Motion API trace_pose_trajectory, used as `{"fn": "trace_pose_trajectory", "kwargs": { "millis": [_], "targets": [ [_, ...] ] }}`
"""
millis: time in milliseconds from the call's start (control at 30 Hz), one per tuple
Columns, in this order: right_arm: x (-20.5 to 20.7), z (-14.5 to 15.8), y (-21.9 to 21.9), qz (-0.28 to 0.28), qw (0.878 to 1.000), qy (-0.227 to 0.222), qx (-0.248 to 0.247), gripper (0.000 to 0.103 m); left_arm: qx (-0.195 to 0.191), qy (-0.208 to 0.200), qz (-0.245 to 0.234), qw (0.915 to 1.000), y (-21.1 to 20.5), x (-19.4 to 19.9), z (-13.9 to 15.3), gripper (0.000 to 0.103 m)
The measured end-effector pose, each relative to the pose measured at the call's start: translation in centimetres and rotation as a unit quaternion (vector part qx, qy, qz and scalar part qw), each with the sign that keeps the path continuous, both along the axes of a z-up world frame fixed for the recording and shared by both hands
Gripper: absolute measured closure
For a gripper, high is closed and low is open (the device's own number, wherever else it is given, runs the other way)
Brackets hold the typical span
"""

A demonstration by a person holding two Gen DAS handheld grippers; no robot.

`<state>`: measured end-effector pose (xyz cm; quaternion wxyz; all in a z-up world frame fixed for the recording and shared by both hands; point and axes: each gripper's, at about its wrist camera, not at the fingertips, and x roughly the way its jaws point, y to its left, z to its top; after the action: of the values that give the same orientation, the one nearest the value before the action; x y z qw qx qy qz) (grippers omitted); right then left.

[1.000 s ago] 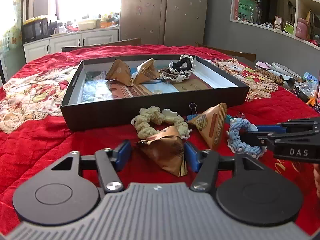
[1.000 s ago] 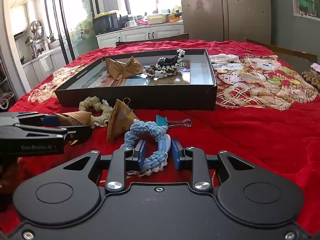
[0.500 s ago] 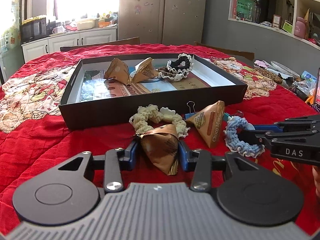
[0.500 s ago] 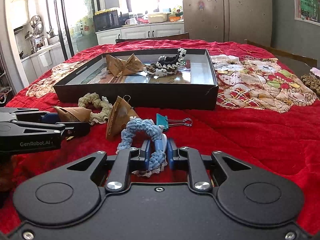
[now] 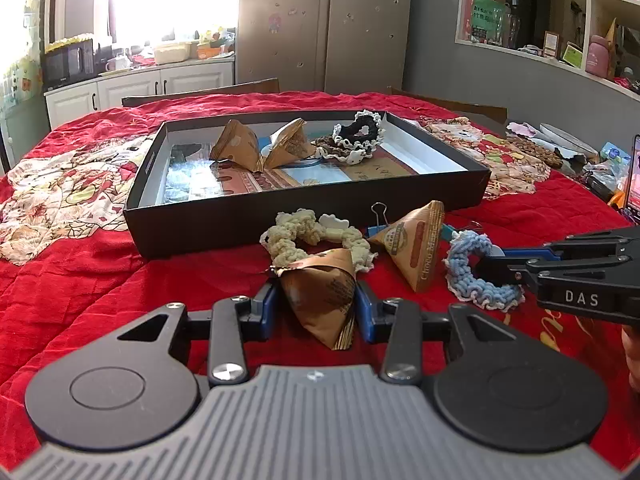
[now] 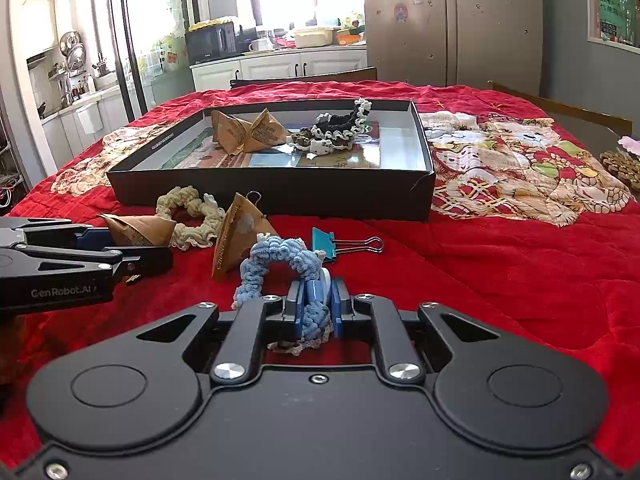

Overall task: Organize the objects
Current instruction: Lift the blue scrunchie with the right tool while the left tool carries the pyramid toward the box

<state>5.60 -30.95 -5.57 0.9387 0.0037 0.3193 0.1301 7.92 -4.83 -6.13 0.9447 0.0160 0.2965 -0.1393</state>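
Left wrist view: left hand-held gripper [image 5: 316,309] closed partway, blue pads pressing both sides of brown paper packet [image 5: 320,294] on red table [image 5: 100,292], in front of black tray [image 5: 240,220].
Right wrist view: right hand-held gripper [image 6: 315,310] nearly fully closed, pinching blue scrunchie [image 6: 280,264]; teal binder clip [image 6: 326,242] just beyond.

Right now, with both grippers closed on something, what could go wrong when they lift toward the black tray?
1. The left gripper pinches a brown pyramid-shaped packet lying against the cream crocheted scrunchie; that could drag along.
2. The right gripper grips the blue crocheted scrunchie by one side; its loop may snag the teal binder clip.
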Motion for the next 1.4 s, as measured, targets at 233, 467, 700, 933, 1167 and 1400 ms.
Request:
{"fn": "trace_pose_trajectory", "kwargs": {
  "millis": [233,467,700,933,1167,1400],
  "targets": [
    [-0.2,0.3,0.0,0.001,1.000,-0.002,0.001,0.090,0.004,-0.008,-0.004,1.0000,-0.1,-0.6,0.3,0.060],
    [-0.9,1.6,0.0,0.004,1.000,-0.023,-0.002,0.090,0.001,-0.022,-0.011,0.9997,-0.2,-1.2,1.3,0.060],
    [-1.4,3.2,0.0,0.004,0.999,-0.046,-0.007,0.090,-0.005,-0.035,-0.017,0.9992,-0.2,-1.8,2.3,0.060],
    [-2.0,4.4,0.1,0.008,0.998,-0.064,-0.008,0.090,-0.008,-0.045,-0.021,0.9987,-0.2,-2.1,3.1,0.060],
    [-2.6,5.5,0.2,0.013,0.997,-0.080,-0.010,0.090,-0.012,-0.057,-0.024,0.9980,-0.1,-2.5,3.8,0.060],
    [-3.1,6.6,0.6,0.020,0.995,-0.098,-0.014,0.090,-0.016,-0.068,-0.024,0.9972,0.0,-2.9,4.7,0.060]
  ]
}}
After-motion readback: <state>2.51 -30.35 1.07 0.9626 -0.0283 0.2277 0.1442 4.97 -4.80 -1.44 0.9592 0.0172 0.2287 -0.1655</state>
